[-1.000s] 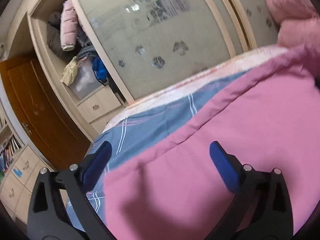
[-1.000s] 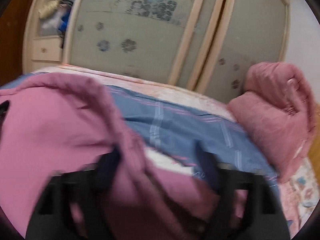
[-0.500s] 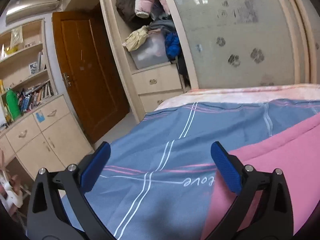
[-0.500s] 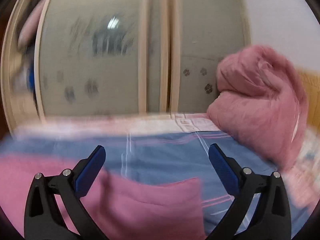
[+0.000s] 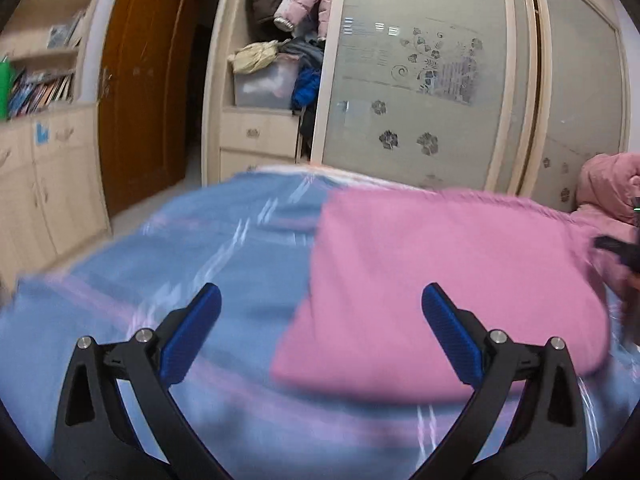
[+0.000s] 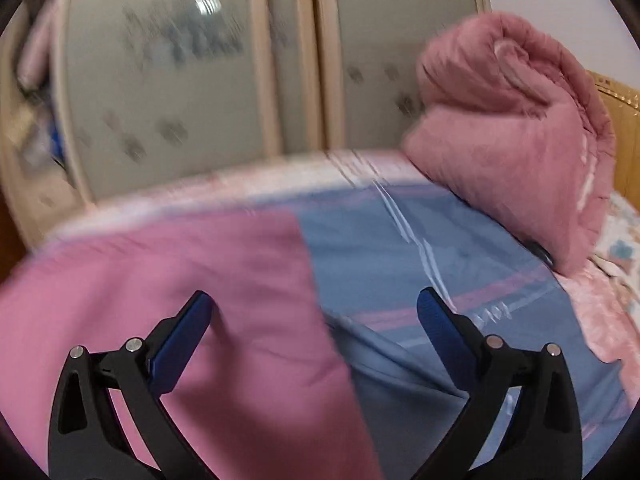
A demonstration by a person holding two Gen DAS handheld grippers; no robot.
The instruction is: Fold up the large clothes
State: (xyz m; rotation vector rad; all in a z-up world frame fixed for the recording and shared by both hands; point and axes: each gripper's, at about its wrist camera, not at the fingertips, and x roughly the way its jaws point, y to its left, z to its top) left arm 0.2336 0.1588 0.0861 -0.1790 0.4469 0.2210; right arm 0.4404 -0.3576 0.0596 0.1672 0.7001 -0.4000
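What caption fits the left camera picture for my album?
Open left claw hovering above a folded pink garment on the blue striped bedsheet.

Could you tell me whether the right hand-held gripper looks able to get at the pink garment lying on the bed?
Probably yes: the right hand-held gripper is open, with the pink garment right below it, uncovered.

The left tool (image 5: 320, 320) has its jaws spread wide, nothing between the blue pads (image 5: 192, 336), tilted slightly downward. The right tool (image 6: 314, 318) has just been opening and now gapes fully, gripping nothing, its pads (image 6: 440, 324) apart.
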